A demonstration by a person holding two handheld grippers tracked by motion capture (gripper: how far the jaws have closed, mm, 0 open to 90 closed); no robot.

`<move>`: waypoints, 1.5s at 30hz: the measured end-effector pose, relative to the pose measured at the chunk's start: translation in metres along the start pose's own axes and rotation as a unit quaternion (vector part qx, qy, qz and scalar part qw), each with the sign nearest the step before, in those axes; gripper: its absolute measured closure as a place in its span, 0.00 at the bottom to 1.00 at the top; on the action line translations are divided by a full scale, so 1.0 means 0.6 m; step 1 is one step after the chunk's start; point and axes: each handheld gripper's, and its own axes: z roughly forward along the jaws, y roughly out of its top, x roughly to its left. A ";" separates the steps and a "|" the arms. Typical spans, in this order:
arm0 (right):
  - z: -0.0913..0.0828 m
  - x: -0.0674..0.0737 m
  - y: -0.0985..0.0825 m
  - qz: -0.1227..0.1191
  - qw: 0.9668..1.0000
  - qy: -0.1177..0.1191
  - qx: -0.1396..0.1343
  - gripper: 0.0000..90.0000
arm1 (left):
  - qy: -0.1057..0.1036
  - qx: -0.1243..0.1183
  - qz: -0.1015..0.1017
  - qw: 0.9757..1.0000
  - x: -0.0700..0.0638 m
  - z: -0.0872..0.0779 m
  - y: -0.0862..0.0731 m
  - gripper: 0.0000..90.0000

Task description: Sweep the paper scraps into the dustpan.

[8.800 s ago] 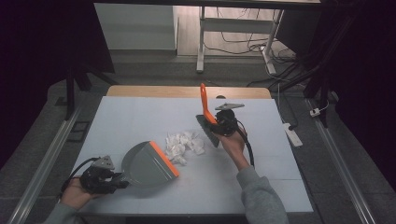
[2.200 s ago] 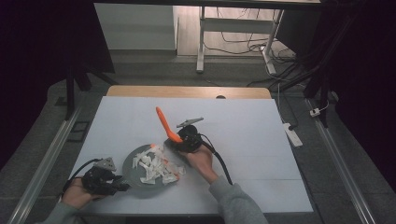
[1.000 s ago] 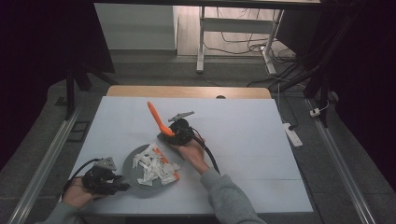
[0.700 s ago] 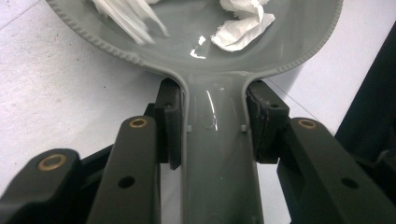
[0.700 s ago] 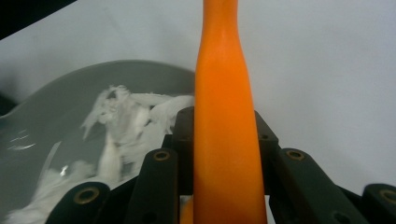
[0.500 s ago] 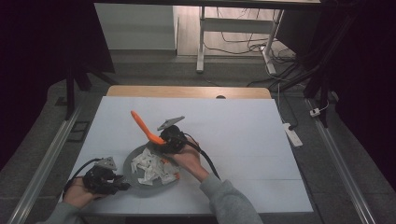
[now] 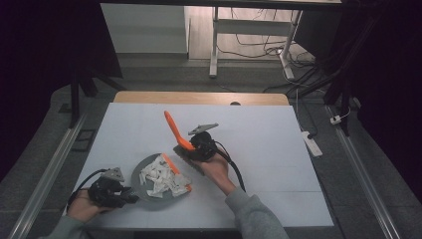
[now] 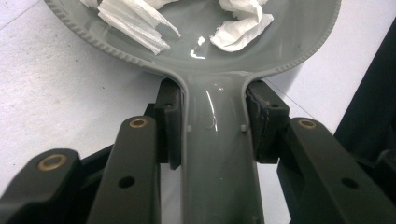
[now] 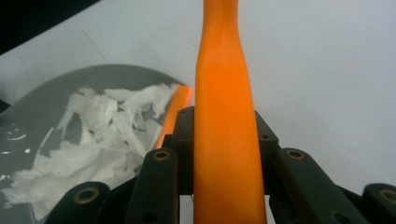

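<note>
A grey round dustpan (image 7: pixel 154 194) lies flat on the white table, holding torn white paper scraps (image 7: pixel 161 175) (heaped loosely). An orange-handled brush (image 7: pixel 175 132) stands tilted just beside the dustpan's orange lip.

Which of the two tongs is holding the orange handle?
The right tongs, shut on the brush's orange handle. The left tongs grip the grey dustpan instead.
</note>
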 end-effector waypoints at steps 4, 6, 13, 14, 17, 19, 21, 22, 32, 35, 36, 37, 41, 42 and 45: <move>0.011 0.001 -0.014 -0.003 1.000 -0.003 0.011 0.79 | 0.001 0.000 -0.001 1.000 -0.001 0.000 0.000 0.68; 0.017 0.005 -0.020 -0.001 1.000 -0.002 0.015 0.79 | 0.001 0.001 0.000 1.000 -0.001 0.001 0.001 0.68; 0.038 0.035 -0.022 0.011 0.999 0.031 0.013 0.79 | 0.001 0.004 0.002 1.000 -0.004 0.005 0.003 0.68; 0.040 0.041 -0.021 0.013 0.999 0.037 0.010 0.79 | 0.001 0.004 0.002 1.000 -0.004 0.005 0.003 0.68; 0.045 0.058 -0.017 0.021 0.998 0.058 0.002 0.79 | 0.002 0.002 0.001 1.000 -0.004 0.004 0.003 0.68; 0.048 0.069 -0.014 0.021 0.998 0.067 -0.003 0.79 | 0.003 0.002 0.000 1.000 -0.004 0.004 0.003 0.68; 0.050 0.077 -0.011 0.021 0.997 0.078 -0.007 0.79 | 0.002 0.000 -0.001 1.000 -0.004 0.004 0.004 0.68; 0.051 0.081 -0.010 0.021 0.996 0.084 -0.010 0.79 | 0.001 0.000 0.001 1.000 -0.004 0.005 0.004 0.68; 0.018 0.082 0.004 -0.007 0.998 0.061 -0.035 0.79 | -0.007 -0.013 -0.007 1.000 0.000 0.007 0.001 0.68; 0.004 0.073 0.007 -0.009 0.998 0.054 -0.040 0.79 | -0.007 -0.016 -0.009 1.000 0.001 0.007 0.001 0.68; 0.000 0.071 0.007 -0.010 0.998 0.050 -0.042 0.79 | -0.007 -0.016 -0.008 1.000 0.001 0.007 0.001 0.68; -0.003 0.068 0.008 -0.011 0.998 0.047 -0.044 0.79 | -0.007 -0.017 -0.008 1.000 0.001 0.007 0.000 0.68; -0.015 0.056 0.009 -0.005 0.998 0.040 -0.054 0.79 | -0.007 -0.022 -0.011 1.000 0.003 0.008 -0.001 0.68; -0.017 0.054 0.009 -0.002 0.998 0.039 -0.055 0.79 | -0.007 -0.024 -0.012 1.000 0.004 0.008 -0.001 0.68; -0.023 0.047 0.008 0.002 0.998 0.035 -0.058 0.79 | -0.003 -0.028 -0.010 1.000 0.004 0.009 -0.002 0.68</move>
